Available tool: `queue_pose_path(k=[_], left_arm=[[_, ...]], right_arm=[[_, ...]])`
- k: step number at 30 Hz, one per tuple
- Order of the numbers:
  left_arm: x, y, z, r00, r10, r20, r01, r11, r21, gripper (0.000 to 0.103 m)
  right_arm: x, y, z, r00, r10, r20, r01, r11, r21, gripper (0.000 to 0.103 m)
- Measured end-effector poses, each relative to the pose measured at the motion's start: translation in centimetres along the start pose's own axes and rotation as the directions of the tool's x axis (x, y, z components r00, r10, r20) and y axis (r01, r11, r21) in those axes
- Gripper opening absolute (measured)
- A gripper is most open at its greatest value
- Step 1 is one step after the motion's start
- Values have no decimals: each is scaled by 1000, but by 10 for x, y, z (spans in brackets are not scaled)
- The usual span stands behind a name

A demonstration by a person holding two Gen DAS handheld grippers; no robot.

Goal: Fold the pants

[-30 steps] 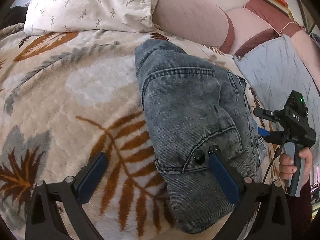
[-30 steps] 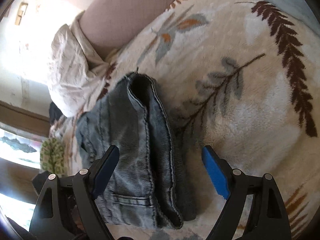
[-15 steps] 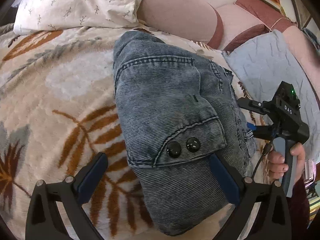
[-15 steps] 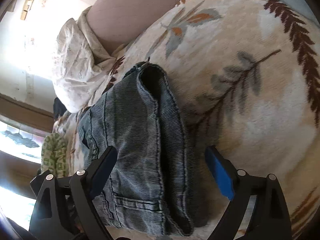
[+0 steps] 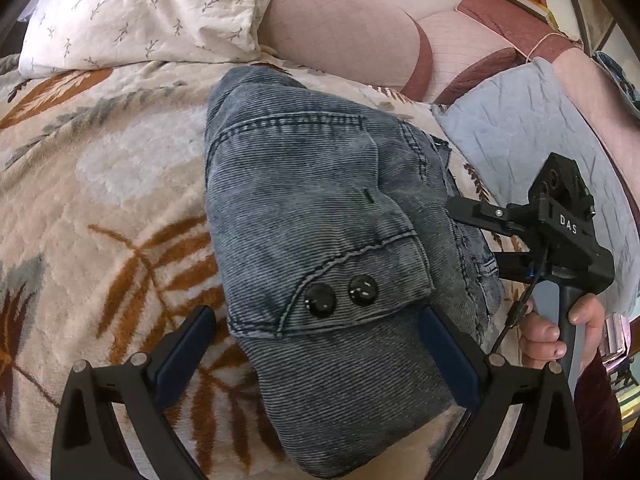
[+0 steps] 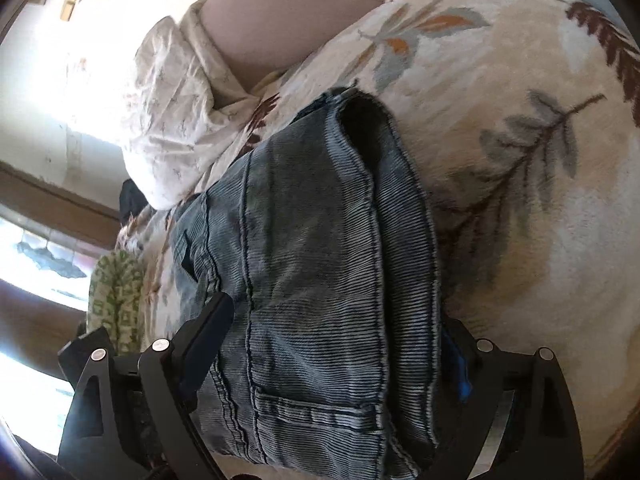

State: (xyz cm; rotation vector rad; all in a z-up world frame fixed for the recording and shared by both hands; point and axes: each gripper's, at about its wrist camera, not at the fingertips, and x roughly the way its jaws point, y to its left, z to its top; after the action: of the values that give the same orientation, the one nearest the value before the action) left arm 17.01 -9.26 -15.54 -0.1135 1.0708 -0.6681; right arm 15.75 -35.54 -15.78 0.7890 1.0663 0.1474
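The folded pants [image 5: 320, 248] lie on my leaf-print blanket [image 5: 100, 184], below a pillow [image 5: 140, 12]. My left gripper [image 5: 316, 354] spreads wide over their buttoned end; my right gripper [image 6: 336, 344], jaws just widened, straddles the bundle without pinching it.

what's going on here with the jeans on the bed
A person is folding a pair of grey-blue jeans on a leaf-patterned blanket, with a gripper in each hand. The jeans already lie as a compact folded bundle. The left gripper and right gripper both stand open astride it, pads not pressing; the right's jaws have just been opening.
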Motion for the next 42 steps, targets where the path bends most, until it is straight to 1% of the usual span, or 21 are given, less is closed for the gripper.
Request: queue_pose_path(k=[4, 10, 16, 18, 24, 37, 40, 42], left_arm=[[0, -6, 1, 1000, -4, 12, 4, 1000, 29, 96], [-2, -10, 1, 1000, -6, 26, 4, 999, 53, 89], [-4, -13, 1, 999, 1, 42, -5, 997, 77, 83], [-4, -13, 0, 999, 0, 47, -3, 997, 78, 80], [-6, -13, 0, 998, -1, 58, -4, 996, 86, 72], [-10, -16, -3, 997, 11, 71, -18, 995, 101, 64], [-12, -17, -3, 997, 12, 76, -20, 994, 103, 60], [-13, -17, -3, 997, 11, 79, -19, 994, 105, 56]], right_arm=[[2, 5, 0, 1000, -6, -2, 5, 1000, -23, 91], [3, 8, -1, 1000, -30, 2, 30, 999, -38, 84], [4, 12, -2, 998, -56, 6, 56, 997, -52, 73], [4, 12, -2, 998, -57, 8, 57, 997, -52, 68], [6, 16, -3, 998, -56, 9, 56, 996, -63, 60], [2, 23, -2, 998, -63, 17, 64, 995, -79, 52], [0, 25, -1, 998, -65, 21, 66, 994, -86, 51], [-1, 28, -1, 998, -66, 25, 68, 993, -92, 48]])
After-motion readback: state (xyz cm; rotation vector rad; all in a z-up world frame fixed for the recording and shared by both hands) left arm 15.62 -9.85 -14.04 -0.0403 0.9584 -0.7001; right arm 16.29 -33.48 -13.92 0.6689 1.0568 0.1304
